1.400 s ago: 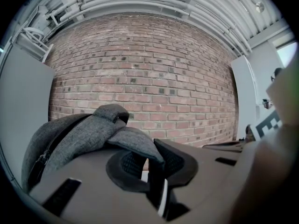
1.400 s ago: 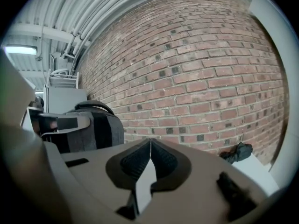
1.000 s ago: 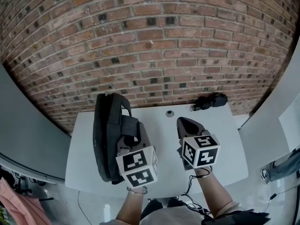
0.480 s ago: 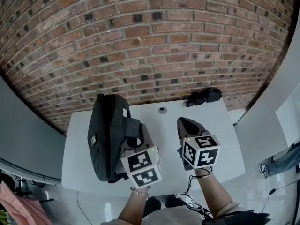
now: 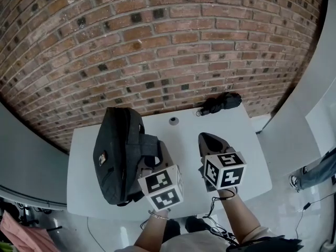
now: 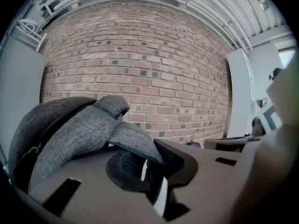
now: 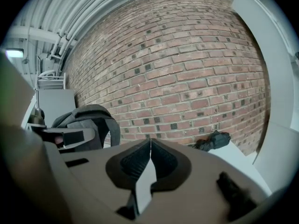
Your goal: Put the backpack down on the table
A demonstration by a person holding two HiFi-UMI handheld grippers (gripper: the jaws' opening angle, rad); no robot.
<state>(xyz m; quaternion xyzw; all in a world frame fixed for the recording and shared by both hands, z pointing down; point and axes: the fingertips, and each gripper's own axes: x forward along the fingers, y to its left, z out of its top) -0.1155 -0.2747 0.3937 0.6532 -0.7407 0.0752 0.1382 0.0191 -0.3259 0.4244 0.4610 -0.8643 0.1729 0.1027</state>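
Since a second ago the backpack [image 5: 116,156] has tipped further to the left, so that more of its broad dark face, with a small tag on it, now shows in the head view. The left hand-held gripper [image 5: 153,152] has shifted a little to the right with it, keeping its grip.

Nearest the camera, two bare forearms reach forward, the left one wearing a thin bracelet [image 5: 156,214]. Each carries a marker cube, the left cube [image 5: 161,187] just beside the backpack's lower end and the right cube [image 5: 224,169] over the near part of the white table [image 5: 247,156].

The left hand-held gripper is clamped on the backpack's grey shoulder strap [image 6: 128,141]. In the left gripper view the strap runs down from the bag and disappears between the two dark pads. The backpack stands on end at the left side of the table, reaching from near the far edge to the near edge. Whether its bottom touches the tabletop cannot be told.

The right hand-held gripper [image 5: 206,138] is well apart from the bag, with its jaws pressed together and nothing between them.

Further out, a small round fitting [image 5: 173,121] sits in the tabletop near the far edge. A black bundled object [image 5: 219,103] lies at the far right corner. Behind the table rises a brick wall [image 5: 157,46].
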